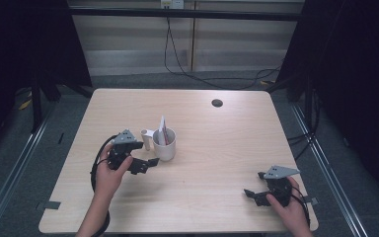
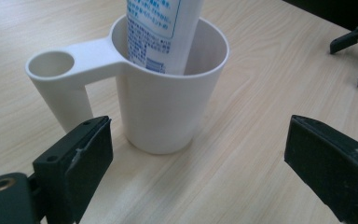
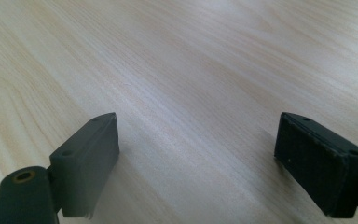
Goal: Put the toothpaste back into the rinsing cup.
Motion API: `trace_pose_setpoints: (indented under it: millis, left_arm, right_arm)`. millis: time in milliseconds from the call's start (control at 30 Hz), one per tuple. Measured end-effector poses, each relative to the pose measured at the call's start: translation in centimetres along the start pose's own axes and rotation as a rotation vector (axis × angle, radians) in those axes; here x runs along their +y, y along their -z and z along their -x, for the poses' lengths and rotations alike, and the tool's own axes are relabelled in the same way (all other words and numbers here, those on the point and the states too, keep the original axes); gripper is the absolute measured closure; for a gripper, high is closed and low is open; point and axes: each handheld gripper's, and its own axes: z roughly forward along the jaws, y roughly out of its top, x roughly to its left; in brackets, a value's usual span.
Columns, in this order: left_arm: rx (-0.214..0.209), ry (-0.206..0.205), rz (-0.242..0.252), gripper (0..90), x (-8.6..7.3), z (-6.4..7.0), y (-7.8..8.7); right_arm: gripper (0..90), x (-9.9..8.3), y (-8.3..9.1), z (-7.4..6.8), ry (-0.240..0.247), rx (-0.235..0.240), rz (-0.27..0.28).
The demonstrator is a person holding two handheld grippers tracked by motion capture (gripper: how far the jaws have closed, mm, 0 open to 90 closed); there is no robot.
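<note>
1. A white plastic cup with a hollow side handle (image 1: 164, 143) stands upright on the pale wooden table (image 1: 217, 148); a white printed tube (image 1: 162, 130) stands inside it.
2. The left gripper (image 1: 148, 162) sits just beside the cup, jaws wide apart, empty.
3. The right gripper (image 1: 254, 184) rests well apart from the cup, jaws spread, empty.

Light wood-grain table (image 1: 217, 163) with a dark round grommet hole (image 1: 217, 102) near its far edge, bearing a white cup (image 1: 165, 146) with tubular side holder, a tube (image 1: 162, 132) standing inside it.

Left hand-held gripper (image 1: 145, 157) and right hand-held gripper (image 1: 254, 184), each gripped by one hand, jaws wide apart.
</note>
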Motion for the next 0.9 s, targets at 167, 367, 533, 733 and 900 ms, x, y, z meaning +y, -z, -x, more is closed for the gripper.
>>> trace_pose_setpoints:
  millis: [167, 367, 533, 733, 900]
  left_arm:
    - [0.014, 0.007, -0.014, 8.1, -1.0, -0.1, -0.3]
    - [0.019, 0.021, -0.025, 8.2, -2.1, -0.3, -0.5]
    - [0.03, 0.026, -0.041, 8.8, -3.2, -0.6, -0.7]
    - [0.048, 0.034, -0.062, 9.2, -4.2, -1.0, -0.7]
    - [0.062, 0.039, -0.078, 9.8, -4.9, -1.1, -0.7]
  right_arm:
    - [13.4, 0.0, 0.0, 0.0, 0.0, 0.0, 0.0]
    - [13.4, 0.0, 0.0, 0.0, 0.0, 0.0, 0.0]
    - [13.4, 0.0, 0.0, 0.0, 0.0, 0.0, 0.0]
    - [13.4, 0.0, 0.0, 0.0, 0.0, 0.0, 0.0]
    - [13.4, 0.0, 0.0, 0.0, 0.0, 0.0, 0.0]
